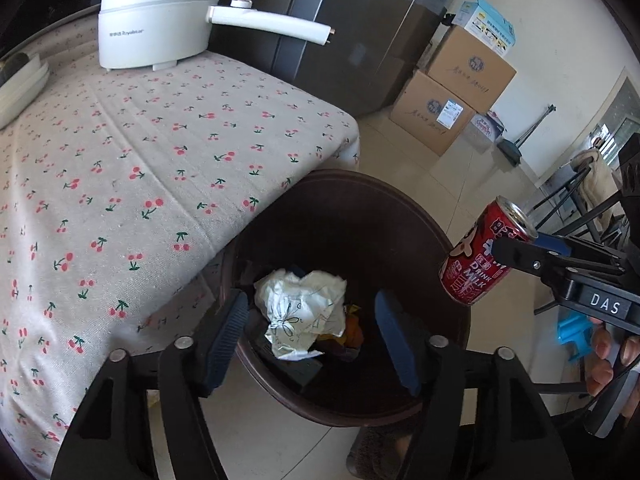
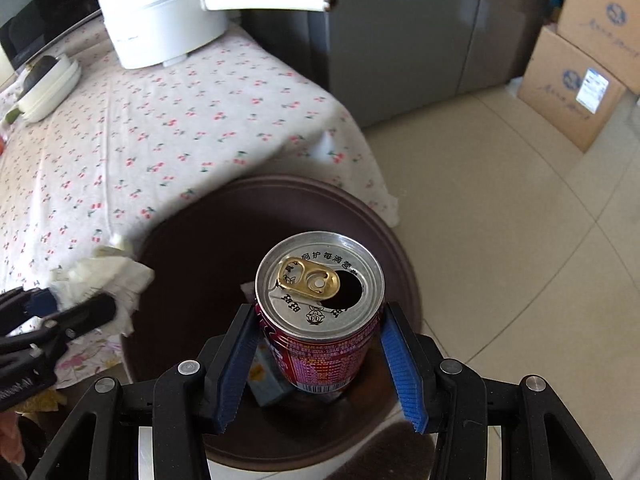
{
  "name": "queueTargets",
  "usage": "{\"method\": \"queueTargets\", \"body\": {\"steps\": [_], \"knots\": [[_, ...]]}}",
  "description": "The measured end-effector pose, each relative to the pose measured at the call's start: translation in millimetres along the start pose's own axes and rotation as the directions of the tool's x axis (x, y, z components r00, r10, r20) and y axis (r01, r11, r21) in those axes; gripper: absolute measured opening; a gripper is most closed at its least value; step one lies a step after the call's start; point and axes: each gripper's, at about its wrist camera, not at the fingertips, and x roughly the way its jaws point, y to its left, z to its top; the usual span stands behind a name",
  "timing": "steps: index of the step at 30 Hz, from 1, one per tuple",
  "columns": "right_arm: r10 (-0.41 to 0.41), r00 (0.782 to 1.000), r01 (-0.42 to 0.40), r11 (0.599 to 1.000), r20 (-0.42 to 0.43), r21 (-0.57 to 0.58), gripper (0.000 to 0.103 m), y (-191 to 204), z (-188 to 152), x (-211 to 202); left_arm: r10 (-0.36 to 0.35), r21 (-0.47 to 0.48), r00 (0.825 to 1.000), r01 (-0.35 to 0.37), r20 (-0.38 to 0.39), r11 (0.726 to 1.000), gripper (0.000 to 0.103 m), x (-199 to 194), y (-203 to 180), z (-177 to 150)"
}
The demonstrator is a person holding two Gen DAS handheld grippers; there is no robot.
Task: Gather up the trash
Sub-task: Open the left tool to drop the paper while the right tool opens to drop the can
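Observation:
A dark brown round trash bin point(image 1: 400, 208) stands on the floor beside the table; it also shows in the right wrist view point(image 2: 192, 240). My left gripper point(image 1: 312, 332) is above the bin with its jaws apart; crumpled white paper point(image 1: 304, 312) lies between them, and I cannot tell if it is held or lying in the bin. In the right wrist view the left fingers touch that paper point(image 2: 100, 280) at the bin's rim. My right gripper point(image 2: 320, 360) is shut on an opened red milk-drink can point(image 2: 320, 296), held over the bin. The can point(image 1: 480, 256) shows at the right in the left wrist view.
The table with a cherry-print cloth point(image 1: 140, 160) carries a white electric pot point(image 1: 156, 20) with a long handle and a white dish point(image 2: 48, 84). A grey fridge point(image 2: 400, 32) and stacked cardboard boxes point(image 1: 452, 92) stand behind. Other trash, including a blue carton point(image 2: 268, 380), lies in the bin.

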Motion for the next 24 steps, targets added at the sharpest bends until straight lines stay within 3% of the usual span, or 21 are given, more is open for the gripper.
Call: {"method": "queueTargets", "body": {"steps": [2, 4, 16, 18, 20, 24], "knots": [[0.0, 1.0, 0.0, 1.0, 0.003, 0.004, 0.055, -3, 1, -1, 0.03, 0.006, 1.0, -0.03, 0.004, 1.0, 0.091, 2, 0, 2], [0.002, 1.0, -0.002, 1.0, 0.005, 0.006, 0.055, -6, 2, -2, 0.063, 0.006, 0.998, -0.063, 0.011, 0.998, 0.095, 2, 3, 3], [-0.003, 1.0, 0.003, 1.0, 0.005, -0.007, 0.055, 7, 6, 4, 0.119, -0.055, 0.993, -0.118, 0.002, 0.991, 0.096, -19, 36, -1], [-0.009, 1.0, 0.009, 1.0, 0.0, 0.006, 0.064, 9, 9, 6, 0.131, -0.063, 0.991, -0.13, 0.009, 0.99, 0.096, -26, 42, -2], [-0.015, 1.0, 0.015, 1.0, 0.018, 0.009, 0.082, 12, 11, 4, 0.145, -0.075, 0.989, -0.143, 0.018, 0.987, 0.096, -33, 48, -4], [-0.049, 0.997, 0.049, 0.999, 0.052, -0.012, 0.091, 23, 14, -2, 0.211, -0.09, 0.976, -0.206, 0.053, 0.974, 0.096, -52, 56, -8]]}}
